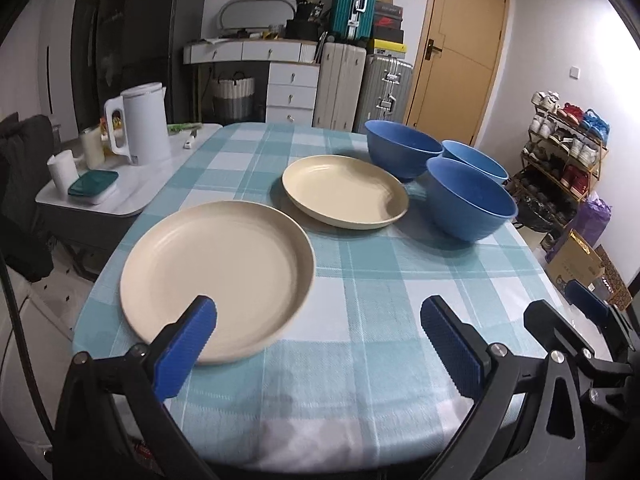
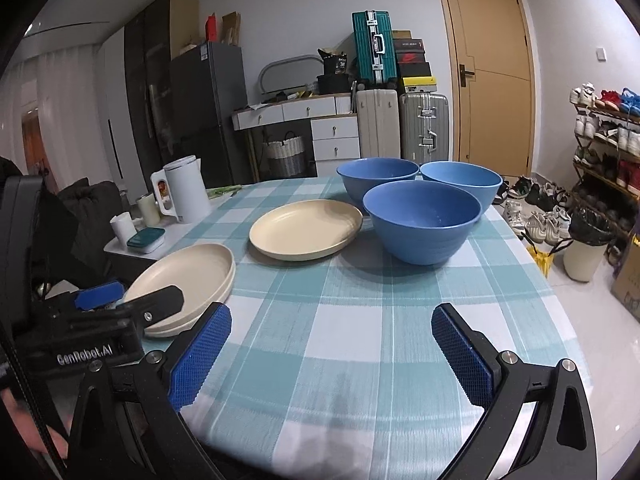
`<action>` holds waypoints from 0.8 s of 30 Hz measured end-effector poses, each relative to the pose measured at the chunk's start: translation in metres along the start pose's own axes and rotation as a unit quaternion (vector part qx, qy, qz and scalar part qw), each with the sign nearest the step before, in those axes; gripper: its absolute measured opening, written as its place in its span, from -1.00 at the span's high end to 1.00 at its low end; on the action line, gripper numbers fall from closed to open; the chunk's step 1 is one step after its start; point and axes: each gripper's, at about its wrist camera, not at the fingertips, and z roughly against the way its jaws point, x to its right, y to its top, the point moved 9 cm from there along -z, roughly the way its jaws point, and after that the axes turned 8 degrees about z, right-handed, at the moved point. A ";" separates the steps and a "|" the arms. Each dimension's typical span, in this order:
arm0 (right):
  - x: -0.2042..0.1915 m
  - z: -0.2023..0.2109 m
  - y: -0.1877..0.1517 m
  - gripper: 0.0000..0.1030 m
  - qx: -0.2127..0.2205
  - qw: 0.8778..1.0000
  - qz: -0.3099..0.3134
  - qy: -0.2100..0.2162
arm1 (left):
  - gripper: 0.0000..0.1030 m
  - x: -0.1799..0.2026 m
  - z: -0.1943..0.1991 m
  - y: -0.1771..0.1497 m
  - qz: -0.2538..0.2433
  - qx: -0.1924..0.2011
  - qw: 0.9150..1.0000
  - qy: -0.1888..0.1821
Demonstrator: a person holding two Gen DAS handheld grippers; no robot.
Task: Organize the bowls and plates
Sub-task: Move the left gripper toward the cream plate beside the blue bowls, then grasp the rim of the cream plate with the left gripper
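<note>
We hold the left gripper [image 1: 318,336] and right gripper [image 2: 331,350] over the bench [image 2: 360,320], jaws spread and empty; the near plate [image 1: 216,276] lies by the left gripper; beyond it the far plate [image 1: 344,190]; right of that, three blue bowls [image 2: 422,220] clustered.

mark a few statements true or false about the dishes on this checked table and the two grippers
1. Three round blue bowls stand on the checked tablecloth. True.
2. The two round cream plates are stacked. False: they lie apart, side by side.
3. The left gripper is open. True.
4. The right gripper grips a bowl. False: it is open and holds nothing.
5. A white electric kettle sits on the side table. True.
</note>
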 end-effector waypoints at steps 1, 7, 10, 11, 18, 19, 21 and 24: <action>0.001 -0.006 0.001 -0.98 -0.001 1.000 -0.003 0.003 | -1.00 -0.003 -0.005 0.003 0.001 -0.003 1.000 0.003; 0.011 -0.051 0.014 -0.98 -0.023 0.999 -0.028 0.016 | -1.00 -0.018 -0.027 0.040 0.012 -0.015 1.000 0.020; 0.015 -0.066 0.027 -0.98 -0.022 0.999 -0.028 0.020 | -1.00 -0.021 -0.035 0.061 0.013 -0.015 1.000 0.022; 0.016 -0.071 0.031 -0.98 -0.018 0.999 -0.029 0.024 | -1.00 -0.021 -0.040 0.069 0.008 -0.017 1.000 0.022; 0.020 -0.100 0.044 -0.98 -0.016 0.999 -0.030 0.040 | -1.00 -0.010 -0.081 0.114 -0.050 -0.072 0.996 0.013; 0.019 -0.103 0.043 -0.98 -0.020 0.998 -0.030 0.044 | -1.00 -0.008 -0.091 0.120 -0.058 -0.091 0.994 0.007; 0.021 -0.107 0.041 -0.98 -0.022 0.998 -0.031 0.046 | -1.00 -0.008 -0.108 0.132 -0.066 -0.107 0.992 0.003; 0.023 -0.115 0.041 -0.98 -0.029 0.997 -0.041 0.056 | -0.98 -0.010 -0.135 0.145 -0.060 -0.147 0.987 0.010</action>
